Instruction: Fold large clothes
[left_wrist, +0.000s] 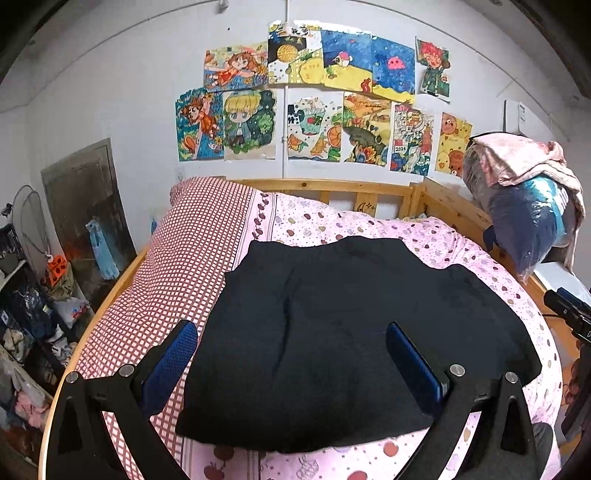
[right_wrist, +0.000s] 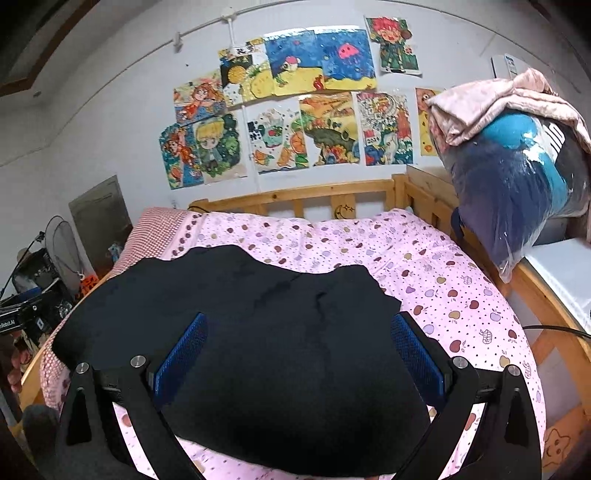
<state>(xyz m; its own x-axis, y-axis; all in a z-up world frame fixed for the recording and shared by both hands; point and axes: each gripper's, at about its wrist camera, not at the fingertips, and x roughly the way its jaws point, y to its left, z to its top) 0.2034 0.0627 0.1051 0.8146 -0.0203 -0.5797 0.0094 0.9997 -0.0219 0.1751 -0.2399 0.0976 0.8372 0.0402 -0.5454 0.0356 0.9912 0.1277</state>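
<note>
Left gripper: jaws spread wide, gripping nothing, low centre of the left wrist frame above the garment.
Right gripper: jaws also wide apart and empty, low centre of its frame.
Black garment: lying folded and flat mid-frame on the pink spotted bedsheet.
Checked blanket: left of the garment, under its edge.
Drawings: on the wall, upper centre.

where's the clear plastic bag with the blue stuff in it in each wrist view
Left wrist view: the clear plastic bag of blue fabric sits at the right edge, on the wooden bed rail, under a pink crumpled cloth.
Right wrist view: the same bag is upper right, larger, again under the pink cloth.
Shared landmark: the wall of colourful children's drawings above the headboard.
</note>
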